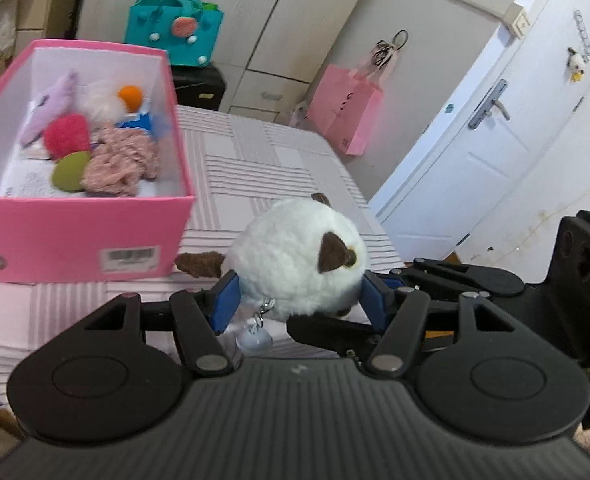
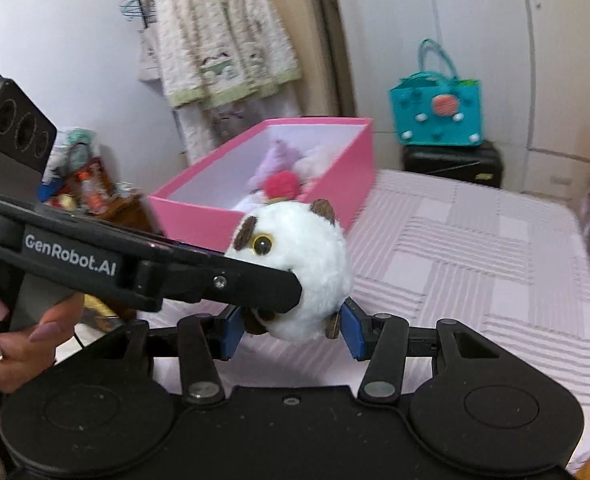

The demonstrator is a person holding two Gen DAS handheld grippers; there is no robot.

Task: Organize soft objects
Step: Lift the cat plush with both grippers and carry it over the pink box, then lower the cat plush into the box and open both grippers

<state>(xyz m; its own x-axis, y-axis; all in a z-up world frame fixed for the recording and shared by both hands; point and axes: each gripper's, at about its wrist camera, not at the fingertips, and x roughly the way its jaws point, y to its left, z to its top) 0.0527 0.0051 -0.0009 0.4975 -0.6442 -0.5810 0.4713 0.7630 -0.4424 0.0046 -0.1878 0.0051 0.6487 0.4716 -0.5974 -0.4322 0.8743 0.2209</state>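
Left wrist view showed the left tool (image 1: 297, 300) clenched on the white plush toy (image 1: 295, 256), and the right tool (image 2: 291, 330) gripped it too. Both held it above the bed (image 1: 255, 168), near the pink box (image 1: 79, 228) of soft toys.

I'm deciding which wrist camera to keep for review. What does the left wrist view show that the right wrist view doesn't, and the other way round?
Only the left wrist view shows the white door, the pink paper bag and the box's full contents, such as the knitted pink piece. Only the right wrist view shows the hanging cardigan, the toy's eye and a hand. Both show the white plush toy gripped from two sides, the pink box, the teal bag and the striped bedcover.
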